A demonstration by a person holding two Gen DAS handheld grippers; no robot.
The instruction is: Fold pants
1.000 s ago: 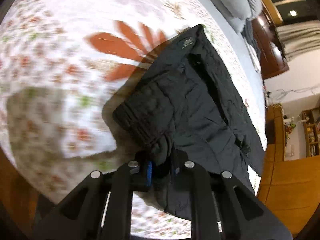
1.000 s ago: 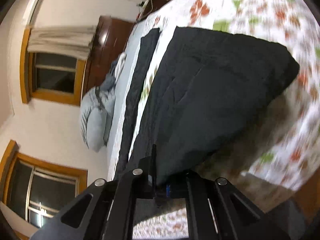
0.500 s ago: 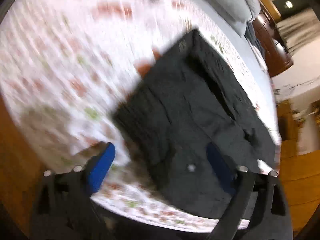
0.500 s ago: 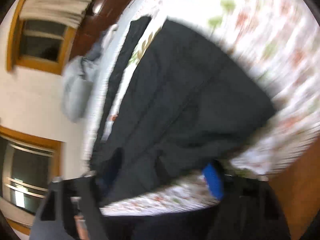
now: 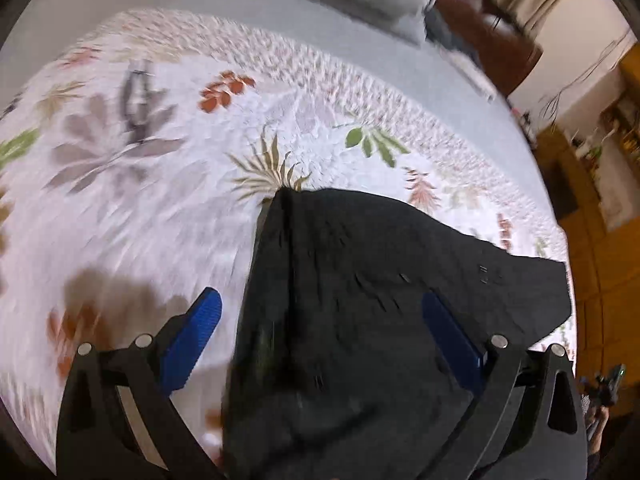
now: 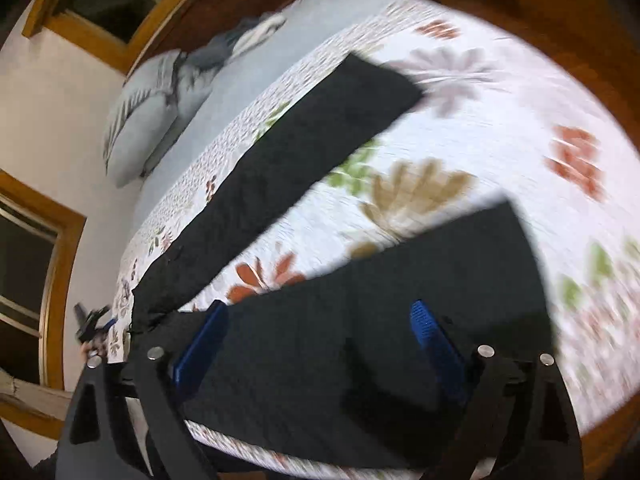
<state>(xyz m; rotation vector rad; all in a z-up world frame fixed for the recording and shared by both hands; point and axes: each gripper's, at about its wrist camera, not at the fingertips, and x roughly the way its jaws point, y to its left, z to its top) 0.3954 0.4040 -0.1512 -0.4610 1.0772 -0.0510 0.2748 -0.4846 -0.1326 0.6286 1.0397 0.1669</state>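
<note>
Black pants lie flat on the floral bedspread. In the right wrist view the near part of the pants lies under the gripper and a second long black strip stretches away toward the pillows; whether it is a leg of the same pants I cannot tell. My left gripper is open and empty above the pants, blue pads wide apart. My right gripper is open and empty above the near part.
Grey pillows and a pale blue sheet lie at the head of the bed. Wooden-framed windows and dark wooden furniture stand around it. The bed's near edge lies under my right gripper.
Both grippers were shut on the pants a second ago. They have opened, let the fabric go and pulled back. The pants now lie flat on the bed.
</note>
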